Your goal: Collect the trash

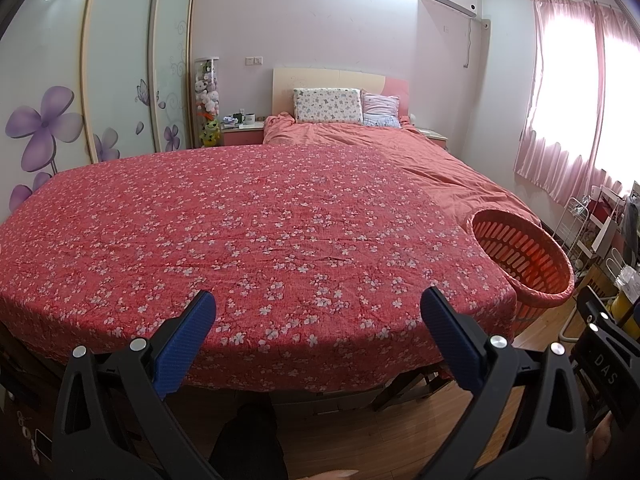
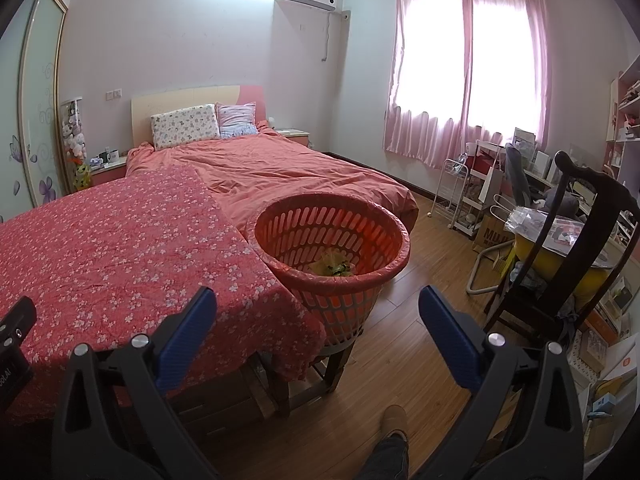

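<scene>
Bedroom; floral cloth [image 1: 256, 236] covers the table in front of you, bare of trash. Left gripper [image 1: 318, 312] and right gripper [image 2: 318, 312]: jaws spread wide, both holding nothing. Orange slotted basket [image 2: 394, 240], just beside the table's right edge, contains crumpled yellow-green wrappers [image 2: 332, 268]. They're likely light, soft and crushable; pinch a raised fold. Beyond lies the bed [image 2: 288, 172].

Orange slatted basket [image 2: 332, 240] upright; yellow-green trash [image 2: 332, 268] inside (btm).
</scene>
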{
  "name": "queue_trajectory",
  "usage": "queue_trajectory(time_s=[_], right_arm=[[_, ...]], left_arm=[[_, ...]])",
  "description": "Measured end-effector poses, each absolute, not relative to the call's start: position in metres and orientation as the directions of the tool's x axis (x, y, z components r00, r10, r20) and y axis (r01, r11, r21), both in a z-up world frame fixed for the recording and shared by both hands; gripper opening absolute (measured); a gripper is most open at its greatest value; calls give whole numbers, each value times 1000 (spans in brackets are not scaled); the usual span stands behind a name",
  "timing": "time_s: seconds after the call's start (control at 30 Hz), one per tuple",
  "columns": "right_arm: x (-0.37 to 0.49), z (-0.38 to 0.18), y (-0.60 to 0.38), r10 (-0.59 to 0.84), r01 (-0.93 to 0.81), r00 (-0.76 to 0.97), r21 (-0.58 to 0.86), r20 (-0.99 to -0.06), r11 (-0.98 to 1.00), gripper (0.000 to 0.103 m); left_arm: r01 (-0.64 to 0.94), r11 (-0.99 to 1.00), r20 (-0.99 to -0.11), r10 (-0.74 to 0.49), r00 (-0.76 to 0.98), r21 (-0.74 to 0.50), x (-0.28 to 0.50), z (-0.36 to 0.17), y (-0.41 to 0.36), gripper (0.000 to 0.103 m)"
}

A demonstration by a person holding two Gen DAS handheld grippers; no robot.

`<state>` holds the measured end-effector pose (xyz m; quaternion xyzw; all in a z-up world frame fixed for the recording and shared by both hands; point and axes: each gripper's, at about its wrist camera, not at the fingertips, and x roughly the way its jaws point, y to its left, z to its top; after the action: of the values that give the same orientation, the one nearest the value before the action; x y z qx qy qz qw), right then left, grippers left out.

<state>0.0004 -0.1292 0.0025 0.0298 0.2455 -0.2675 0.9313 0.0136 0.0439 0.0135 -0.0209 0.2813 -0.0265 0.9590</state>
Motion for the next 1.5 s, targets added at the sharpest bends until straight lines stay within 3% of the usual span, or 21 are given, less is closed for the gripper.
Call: queue_trajectory(time_s=[1.5], right_arm=[[0,0,-130,-479,510,738,-72,-476,857,99]], left_arm=[[36,998,-547,-55,835,-45,15,9,50,101]])
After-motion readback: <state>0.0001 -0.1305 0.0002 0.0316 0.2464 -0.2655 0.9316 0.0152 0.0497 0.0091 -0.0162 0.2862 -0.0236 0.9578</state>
